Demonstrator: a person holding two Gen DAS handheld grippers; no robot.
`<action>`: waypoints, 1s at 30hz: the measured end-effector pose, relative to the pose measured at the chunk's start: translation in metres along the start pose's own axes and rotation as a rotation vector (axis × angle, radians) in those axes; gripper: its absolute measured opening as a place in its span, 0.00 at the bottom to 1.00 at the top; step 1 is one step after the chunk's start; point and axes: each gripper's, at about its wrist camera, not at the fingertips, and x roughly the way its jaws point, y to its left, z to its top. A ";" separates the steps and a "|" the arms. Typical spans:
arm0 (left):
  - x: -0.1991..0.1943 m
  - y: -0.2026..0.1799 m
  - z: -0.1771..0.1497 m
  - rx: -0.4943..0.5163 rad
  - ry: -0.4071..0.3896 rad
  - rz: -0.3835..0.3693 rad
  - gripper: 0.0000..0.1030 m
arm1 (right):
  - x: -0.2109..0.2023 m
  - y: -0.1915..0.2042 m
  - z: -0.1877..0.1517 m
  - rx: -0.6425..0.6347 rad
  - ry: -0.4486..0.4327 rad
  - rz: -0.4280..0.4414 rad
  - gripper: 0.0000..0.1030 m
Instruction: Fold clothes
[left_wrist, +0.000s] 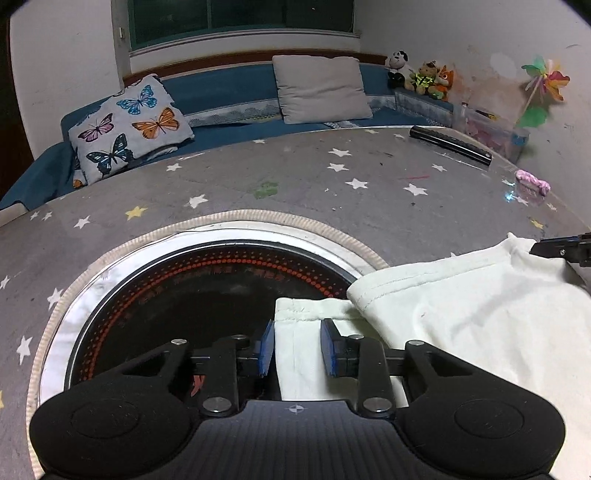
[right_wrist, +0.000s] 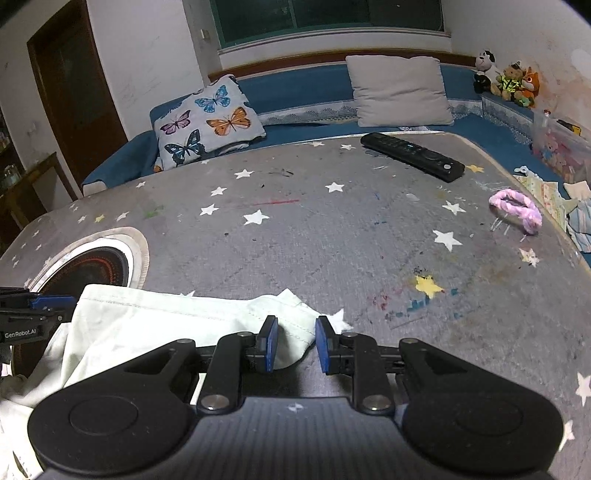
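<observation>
A pale cream garment (left_wrist: 461, 314) lies bunched on the grey star-print table cover (left_wrist: 295, 184), partly over a round black cooktop (left_wrist: 192, 295) set into the table. My left gripper (left_wrist: 297, 347) stands open over the garment's left hemmed edge; a strip of cloth lies between the blue pads (left_wrist: 267, 347), with a gap showing. My right gripper (right_wrist: 295, 343) is open too, straddling the garment's (right_wrist: 147, 325) right corner on the table cover (right_wrist: 332, 240). Each gripper shows at the edge of the other's view, the right gripper (left_wrist: 561, 249) and the left gripper (right_wrist: 37, 310).
A black remote (right_wrist: 410, 155) lies at the far side of the table and a pink hair tie (right_wrist: 515, 210) near its right edge. Behind is a blue sofa (left_wrist: 229, 92) with a butterfly cushion (left_wrist: 129, 125), a grey cushion (left_wrist: 321, 88) and soft toys (left_wrist: 421, 75).
</observation>
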 end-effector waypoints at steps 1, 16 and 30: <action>0.001 0.000 0.001 -0.002 -0.001 0.001 0.29 | 0.001 0.000 0.000 -0.002 -0.001 -0.001 0.21; -0.016 0.017 0.007 -0.032 -0.113 0.058 0.06 | -0.004 -0.006 0.004 0.011 -0.035 0.001 0.21; -0.067 0.110 -0.003 -0.191 -0.178 0.293 0.06 | 0.000 -0.008 0.008 0.020 -0.017 0.009 0.21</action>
